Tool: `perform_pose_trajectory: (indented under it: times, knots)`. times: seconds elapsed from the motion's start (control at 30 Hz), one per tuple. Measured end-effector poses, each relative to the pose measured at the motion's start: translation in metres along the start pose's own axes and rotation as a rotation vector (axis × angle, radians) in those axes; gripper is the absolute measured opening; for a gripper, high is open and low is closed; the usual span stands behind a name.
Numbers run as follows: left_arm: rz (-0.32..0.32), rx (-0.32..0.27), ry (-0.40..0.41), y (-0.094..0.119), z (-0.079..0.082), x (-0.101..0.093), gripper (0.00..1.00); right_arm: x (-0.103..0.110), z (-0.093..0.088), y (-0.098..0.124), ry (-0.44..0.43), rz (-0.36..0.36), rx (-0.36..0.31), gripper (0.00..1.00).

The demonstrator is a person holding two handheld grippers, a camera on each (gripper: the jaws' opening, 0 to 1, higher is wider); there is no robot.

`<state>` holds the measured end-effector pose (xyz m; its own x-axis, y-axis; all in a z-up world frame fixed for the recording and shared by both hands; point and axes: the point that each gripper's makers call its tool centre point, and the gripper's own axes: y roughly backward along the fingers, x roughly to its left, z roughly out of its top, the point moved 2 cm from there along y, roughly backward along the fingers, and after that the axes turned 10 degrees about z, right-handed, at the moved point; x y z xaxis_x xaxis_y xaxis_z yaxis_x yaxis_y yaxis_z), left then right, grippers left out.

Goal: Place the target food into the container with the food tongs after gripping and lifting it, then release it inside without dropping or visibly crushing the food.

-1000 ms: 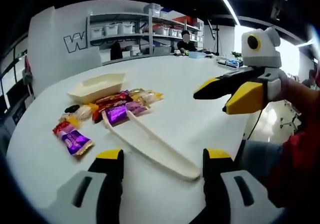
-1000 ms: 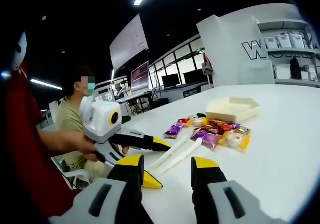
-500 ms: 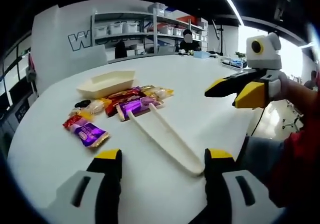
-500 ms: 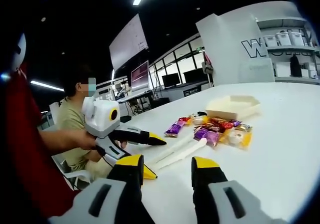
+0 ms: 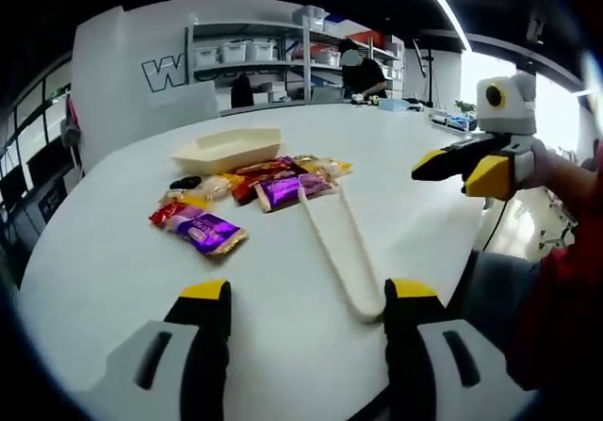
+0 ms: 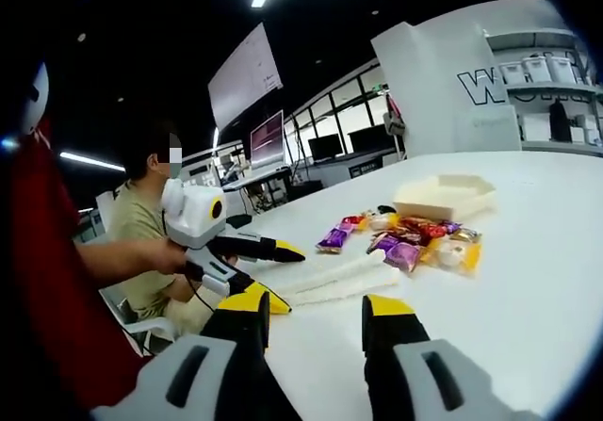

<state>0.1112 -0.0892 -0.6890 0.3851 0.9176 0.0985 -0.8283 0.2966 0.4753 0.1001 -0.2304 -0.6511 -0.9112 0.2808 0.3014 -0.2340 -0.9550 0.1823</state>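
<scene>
Left gripper [image 5: 301, 294] jaws spread wide, nothing between them, low over the white worktop [image 5: 104, 251]; right gripper [image 6: 316, 310] also wide apart and empty, held off the worktop edge. Cream food tongs [image 5: 341, 247] lie flat on the worktop, closed end near the left gripper, tips among the sweets. Cream container [image 5: 229, 148] sits just beyond the pile of wrapped sweets [image 5: 273, 178]. One purple-wrapped sweet [image 5: 209, 234] lies apart from the pile, nearer the left gripper.
</scene>
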Motion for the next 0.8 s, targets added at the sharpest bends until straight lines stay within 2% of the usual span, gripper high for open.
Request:
perform_pose_trajectory:
  times: [0.8]
  knots:
    - [0.102, 0.001, 0.059, -0.003, -0.010, 0.036, 0.65, 0.004, -0.010, -0.010, 0.004, 0.005, 0.054, 0.39]
